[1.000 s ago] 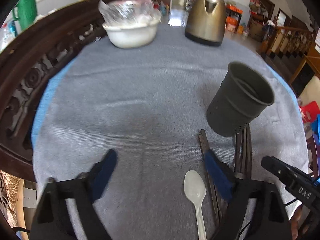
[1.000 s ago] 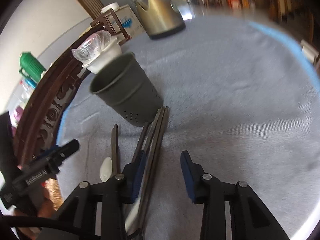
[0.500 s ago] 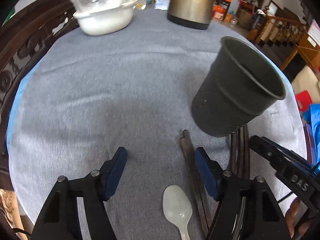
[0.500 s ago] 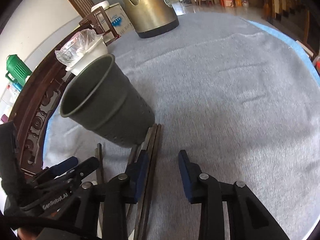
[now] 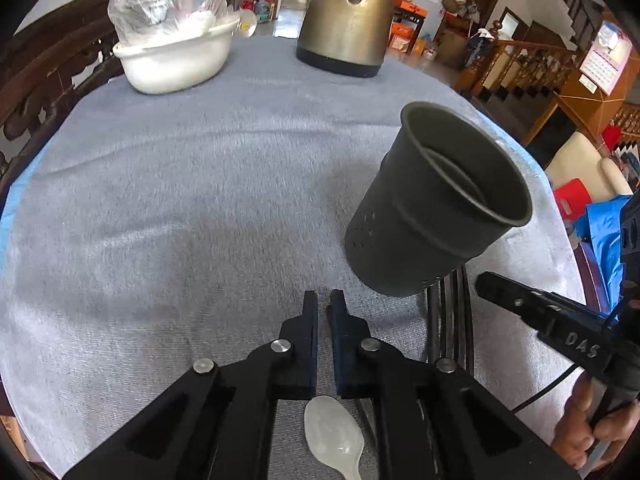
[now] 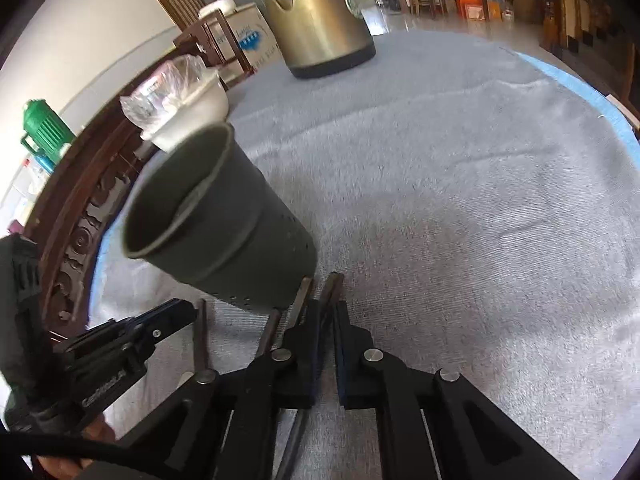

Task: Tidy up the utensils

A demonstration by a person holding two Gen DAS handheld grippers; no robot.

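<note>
Beside the dark holder point(image 5: 436, 208), in the left wrist view, the left gripper point(image 5: 324, 300) is seen with fingers nearly closed on a dark chopstick; the white spoon point(image 5: 334, 438) lies nearer the camera than the holder. In the right wrist view, the right gripper point(image 6: 325, 308) is clamped on chopsticks point(image 6: 298, 300) touching the holder's point(image 6: 224, 232) base on the worktop point(image 6: 460, 200).

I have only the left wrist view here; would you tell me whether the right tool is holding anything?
Observer: Yes, the right tool is closed on a dark chopstick.
Operator: Where is that chopstick's tip?
Observer: It lies on the cloth near the base of the grey holder, not inside it.
Operator: Is there anything else I am missing?
Observer: A green jug stands in the background, past the white bowl.
</note>
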